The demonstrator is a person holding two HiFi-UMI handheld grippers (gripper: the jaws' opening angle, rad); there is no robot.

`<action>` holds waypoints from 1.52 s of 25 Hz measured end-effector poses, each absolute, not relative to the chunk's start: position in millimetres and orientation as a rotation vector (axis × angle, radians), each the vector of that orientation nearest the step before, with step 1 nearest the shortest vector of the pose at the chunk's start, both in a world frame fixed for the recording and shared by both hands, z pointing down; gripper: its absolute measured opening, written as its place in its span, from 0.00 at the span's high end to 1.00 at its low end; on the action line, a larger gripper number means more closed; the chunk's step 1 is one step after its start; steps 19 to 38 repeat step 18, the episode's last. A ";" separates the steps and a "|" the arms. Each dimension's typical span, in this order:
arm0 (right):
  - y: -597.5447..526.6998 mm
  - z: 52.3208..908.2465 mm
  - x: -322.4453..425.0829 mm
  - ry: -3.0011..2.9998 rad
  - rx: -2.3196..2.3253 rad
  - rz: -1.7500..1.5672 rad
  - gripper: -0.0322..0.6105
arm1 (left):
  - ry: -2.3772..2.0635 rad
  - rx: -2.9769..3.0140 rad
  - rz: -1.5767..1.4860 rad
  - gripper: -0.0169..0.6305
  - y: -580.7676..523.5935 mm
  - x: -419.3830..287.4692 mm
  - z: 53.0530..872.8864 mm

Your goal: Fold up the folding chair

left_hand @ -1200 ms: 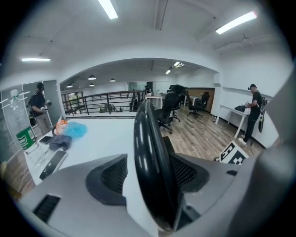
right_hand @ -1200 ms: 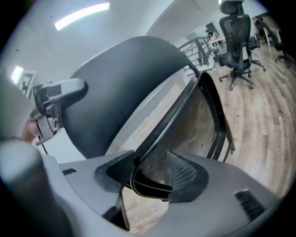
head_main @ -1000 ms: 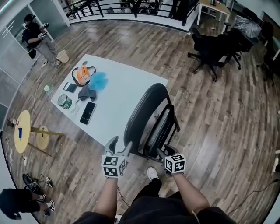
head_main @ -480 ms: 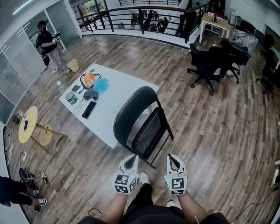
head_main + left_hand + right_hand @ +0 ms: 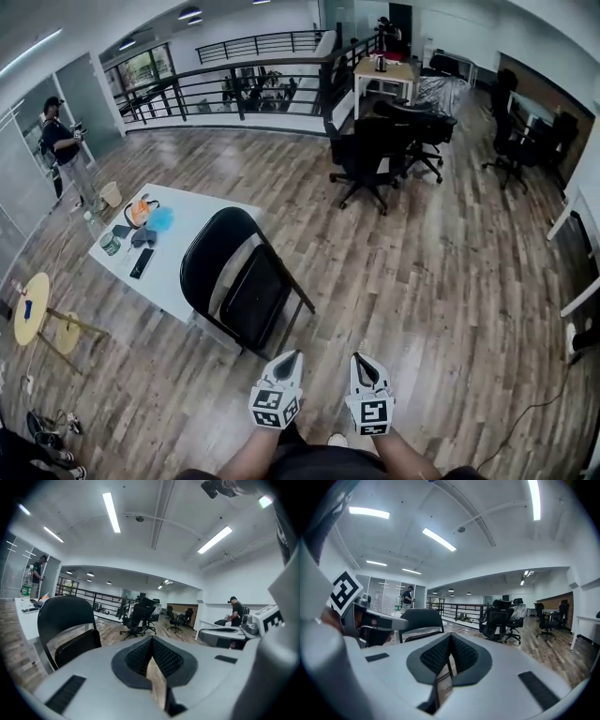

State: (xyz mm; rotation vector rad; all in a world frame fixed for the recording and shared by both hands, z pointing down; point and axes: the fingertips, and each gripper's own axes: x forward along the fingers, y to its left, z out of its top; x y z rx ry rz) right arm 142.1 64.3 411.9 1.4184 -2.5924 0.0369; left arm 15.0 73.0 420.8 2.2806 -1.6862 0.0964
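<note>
the head view looks from high up, forward and steeply down onto the wooden floor, with the left gripper and right gripper near its bottom edge. each gripper view sits close behind its own jaws and faces almost level across the room. all three share the folding chair and the office chairs beyond.

Open floor runs from the left gripper and right gripper up to the chair, and stays wide on its right side. On its left the table stands just beside it, closing that side, with a stool farther left. Office chairs and a railing stand well beyond.
</note>
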 end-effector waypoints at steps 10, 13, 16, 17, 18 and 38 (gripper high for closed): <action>98.9 389.2 164.5 -2.553 1.523 -0.010 0.93 | -1.606 2.363 0.117 0.97 103.2 39.7 401.9; 99.6 386.7 157.7 -2.544 1.539 -0.002 0.93 | -1.602 2.378 0.133 0.97 104.7 35.4 396.0; 97.7 378.9 145.9 -2.549 1.553 -0.022 0.93 | -1.595 2.391 0.141 0.97 103.1 27.3 390.0; 97.3 377.1 141.7 -2.550 1.558 -0.024 0.93 | -1.594 2.395 0.143 0.97 102.6 23.8 388.2; 96.9 375.6 137.6 -2.550 1.563 -0.026 0.93 | -1.593 2.398 0.145 0.97 102.1 20.3 386.5; 96.9 375.6 137.6 -2.550 1.563 -0.026 0.93 | -1.593 2.398 0.145 0.97 102.1 20.3 386.5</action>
